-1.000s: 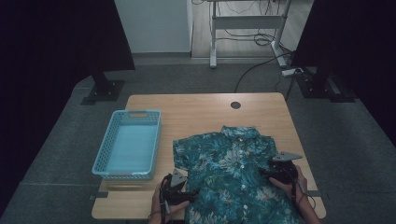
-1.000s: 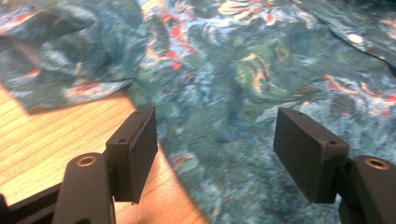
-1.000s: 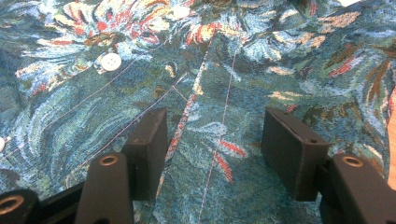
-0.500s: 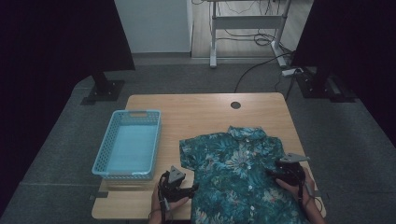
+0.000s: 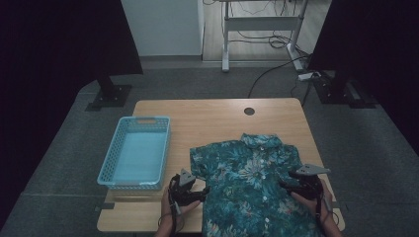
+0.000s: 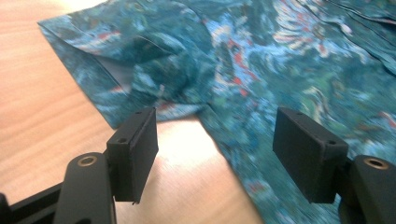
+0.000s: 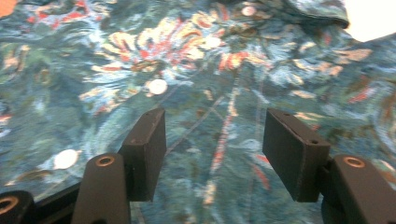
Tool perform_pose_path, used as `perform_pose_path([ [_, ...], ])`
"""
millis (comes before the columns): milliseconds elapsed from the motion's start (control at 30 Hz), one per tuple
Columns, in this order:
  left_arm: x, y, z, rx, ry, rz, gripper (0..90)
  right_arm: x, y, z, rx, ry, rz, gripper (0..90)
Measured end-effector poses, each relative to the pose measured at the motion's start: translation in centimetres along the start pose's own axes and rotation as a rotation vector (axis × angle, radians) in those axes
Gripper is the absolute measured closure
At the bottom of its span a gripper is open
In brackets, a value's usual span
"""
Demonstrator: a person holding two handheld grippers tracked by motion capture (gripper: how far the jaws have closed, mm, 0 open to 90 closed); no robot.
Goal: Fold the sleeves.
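Note:
A teal floral short-sleeved shirt [image 5: 252, 182] lies flat, collar away from me, on the right half of the wooden table [image 5: 207, 118]. My left gripper [image 5: 204, 190] rests at the shirt's left side below the sleeve. In the left gripper view it [image 6: 217, 121] stands open, with the shirt's side edge [image 6: 280, 56] and bare table [image 6: 37, 107] between the jaws. My right gripper [image 5: 283, 183] points left over the shirt's right side. In the right gripper view it [image 7: 215, 116] is open just above the fabric [image 7: 187, 56], near a white button [image 7: 157, 86].
A light blue plastic basket [image 5: 144, 120] stands on the left of the table. A round cable hole [image 5: 249, 111] sits near the far edge. The shirt's hem reaches the table's front edge. Dark stands and a desk frame stand on the floor beyond.
The shirt's left sleeve and collar lie slightly further right than a second ago. Both hands have hardly moved, and both grippers' jaws stay apart.

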State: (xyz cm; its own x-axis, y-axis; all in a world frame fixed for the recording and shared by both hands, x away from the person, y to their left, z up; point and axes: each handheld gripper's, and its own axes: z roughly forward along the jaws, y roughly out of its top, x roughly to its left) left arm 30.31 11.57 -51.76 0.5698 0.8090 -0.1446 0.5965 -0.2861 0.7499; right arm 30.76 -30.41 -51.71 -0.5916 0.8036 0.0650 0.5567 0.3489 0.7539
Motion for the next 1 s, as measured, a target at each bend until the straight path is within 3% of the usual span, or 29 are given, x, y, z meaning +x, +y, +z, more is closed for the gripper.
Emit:
perform_pose_path([
  [333,1.1,0.9,0.6,-0.028,0.009,-0.018,31.5,3.1,-1.1,0.1,0.030,0.052,-0.074,38.7],
  [400,1.1,1.2,0.9,-0.030,0.024,-0.007,31.4,3.5,-1.3,0.3,0.039,0.059,-0.082,38.6],
  [567,1.6,2.0,1.7,-0.044,0.032,-0.030,31.3,4.3,-1.5,0.7,0.054,0.071,-0.100,38.7],
  [667,2.0,2.7,2.1,-0.037,0.036,-0.028,30.9,4.7,-1.7,1.0,0.084,0.057,-0.122,38.2],
  [867,3.0,3.9,2.7,-0.020,0.025,-0.044,30.0,4.4,-2.0,0.9,0.077,0.063,-0.098,38.5],
  [1000,3.7,4.4,3.1,-0.012,0.044,-0.066,28.9,4.3,-2.1,0.8,0.074,0.064,-0.096,38.5],
])
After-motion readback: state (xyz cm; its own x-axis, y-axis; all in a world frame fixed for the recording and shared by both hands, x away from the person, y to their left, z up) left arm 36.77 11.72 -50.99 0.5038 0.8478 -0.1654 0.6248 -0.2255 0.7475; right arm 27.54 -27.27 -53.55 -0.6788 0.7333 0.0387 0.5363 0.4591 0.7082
